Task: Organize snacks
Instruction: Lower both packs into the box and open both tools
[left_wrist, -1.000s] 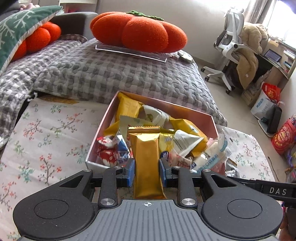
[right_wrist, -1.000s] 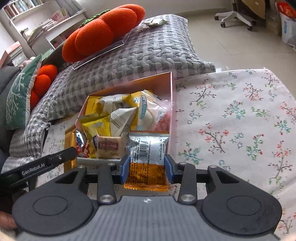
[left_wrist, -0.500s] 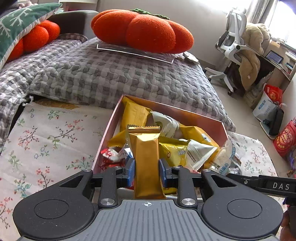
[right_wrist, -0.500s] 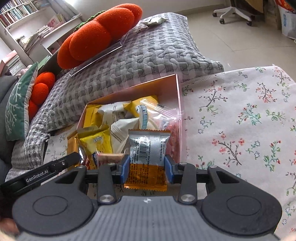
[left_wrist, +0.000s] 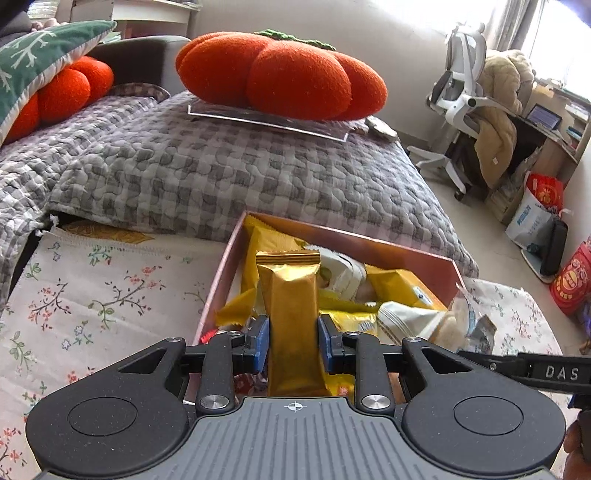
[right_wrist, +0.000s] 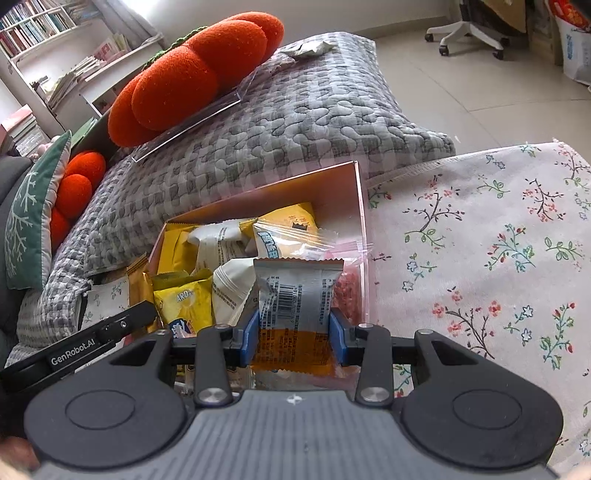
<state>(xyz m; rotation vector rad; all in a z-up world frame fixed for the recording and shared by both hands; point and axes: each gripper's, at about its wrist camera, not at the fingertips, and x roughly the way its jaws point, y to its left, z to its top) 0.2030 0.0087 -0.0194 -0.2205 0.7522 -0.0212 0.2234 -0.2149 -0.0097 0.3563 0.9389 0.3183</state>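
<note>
1. The left gripper (left_wrist: 293, 349) pinches a gold bar wrapper (left_wrist: 291, 306) between its blue pads (left_wrist: 261, 345); the bar stands up past the jaws, its crimped top over the pink box (left_wrist: 221, 280).
2. The right gripper (right_wrist: 293, 338) pinches a silver-and-orange packet (right_wrist: 295, 306) across its width, barcode side up, just over the box's near right corner (right_wrist: 364, 236).
3. The box lies ahead of and below both sets of jaws, already heaped with yellow and white snack packets (right_wrist: 207, 258).
4. Risk: the heap sits near the rim, so a packet let go on top may slide over the wall onto the floral cloth (right_wrist: 498, 240).
5. Risk: both wrappers are slick foil held only by their sides; a tilt could let either slip early.
6. Risk: the grippers work close together, the left one's arm (right_wrist: 85, 345) showing beside the right jaws, so they may knock each other over the box.
7. Hidden: each gripper body covers the box's near wall and the wrappers' lower ends.
8. The print on most packets is too small to read.
</note>
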